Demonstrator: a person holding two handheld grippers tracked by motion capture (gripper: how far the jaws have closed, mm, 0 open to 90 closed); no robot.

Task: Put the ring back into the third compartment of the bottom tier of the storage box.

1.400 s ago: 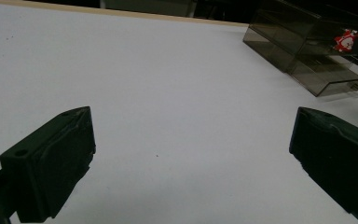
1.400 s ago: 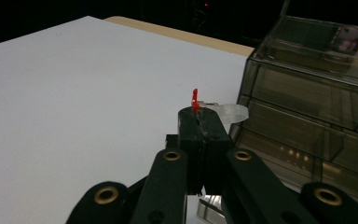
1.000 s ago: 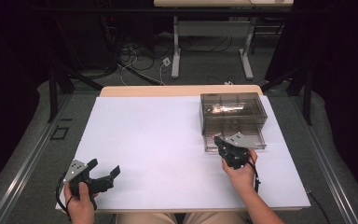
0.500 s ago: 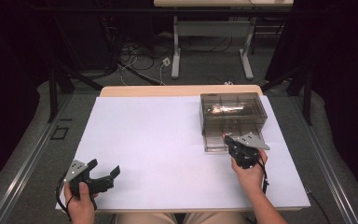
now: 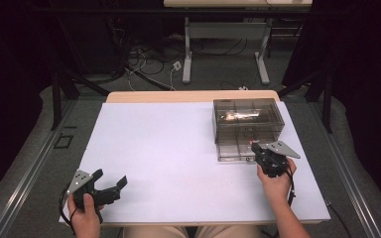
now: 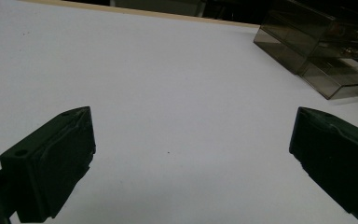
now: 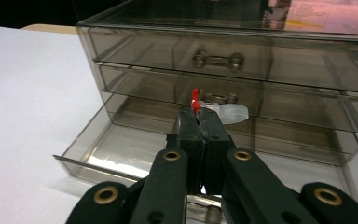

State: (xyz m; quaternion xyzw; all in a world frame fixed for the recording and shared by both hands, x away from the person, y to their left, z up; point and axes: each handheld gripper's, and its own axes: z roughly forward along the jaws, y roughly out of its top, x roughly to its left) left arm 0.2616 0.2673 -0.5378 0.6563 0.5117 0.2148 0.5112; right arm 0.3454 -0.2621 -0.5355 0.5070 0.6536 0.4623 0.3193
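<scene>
A smoky see-through drawer unit (image 5: pixel 248 116) (image 7: pixel 233 56) (image 6: pixel 303 42) stands at the table's back right. Its bottom drawer (image 5: pixel 234 151) (image 7: pixel 121 147) (image 6: pixel 340 79) is pulled out toward me. My right gripper (image 5: pixel 254 148) (image 7: pixel 199 119) hangs just over the front of that open drawer. It is shut on a small clear plastic piece (image 7: pixel 226 112) with a red tip (image 7: pixel 195 99) that sticks out past the jaws. At the front left, my left gripper (image 5: pixel 111 177) (image 6: pixel 193 126) is open and low over the white sheet, nothing between its jaws.
A white sheet (image 5: pixel 178 148) covers the table, with a wooden edge (image 5: pixel 188 95) showing at the back. The two upper drawers (image 7: pixel 214 60) are pushed in and have small metal handles. Dark floor, cables and table legs lie beyond the far edge.
My right gripper has shifted to the right along the open drawer's front and turned, so its grey plate now shows. The left gripper has stayed put.
</scene>
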